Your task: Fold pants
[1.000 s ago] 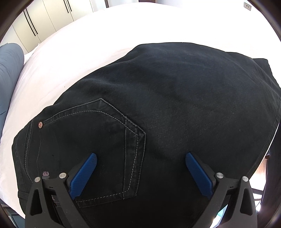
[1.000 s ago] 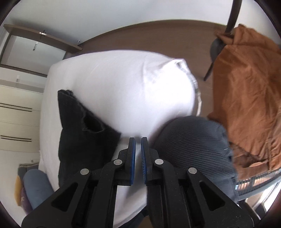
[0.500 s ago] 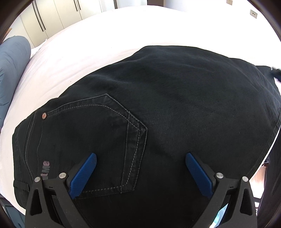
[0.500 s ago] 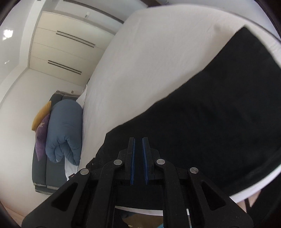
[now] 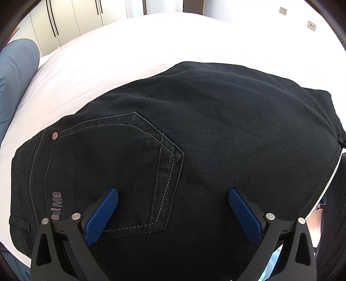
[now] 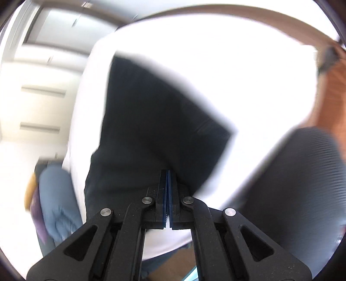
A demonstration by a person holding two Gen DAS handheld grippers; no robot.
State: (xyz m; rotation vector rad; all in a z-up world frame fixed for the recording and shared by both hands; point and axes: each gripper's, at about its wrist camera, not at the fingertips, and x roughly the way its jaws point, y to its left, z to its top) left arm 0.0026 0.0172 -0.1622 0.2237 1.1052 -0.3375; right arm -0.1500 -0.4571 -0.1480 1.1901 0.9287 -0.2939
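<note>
1. The left gripper [image 5: 173, 197] hangs over black pants [image 5: 216, 140], its blue pads [image 5: 101, 216] spread wide with nothing pinched between them.
2. Between and just beyond those pads lies a stitched back pocket [image 5: 121, 164], a copper rivet [image 5: 55, 135] at its upper left corner and a pinkish logo [image 5: 56, 205] near the waistband.
3. The pants lie flat on a white bed [image 5: 129, 54], filling most of the left wrist view and reaching the mattress edge at right.
4. A blue bolster [image 5: 15, 71] sits at the bed's left side; pale wardrobe doors [image 5: 71, 19] stand behind it.
5. The right gripper [image 6: 167, 173] shows its pads pressed together and holding nothing, the tips just over the near edge of the pants [image 6: 151, 121]; its jaws have just been closing.
6. The right wrist view is blurred by motion: the dark cloth lies across the white bed [image 6: 237, 71], and a grey ribbed shape [image 6: 292, 183] rises at right.
7. An orange cloth [image 6: 333, 93] shows at the far right edge, the blue bolster [image 6: 56, 198] at lower left.
</note>
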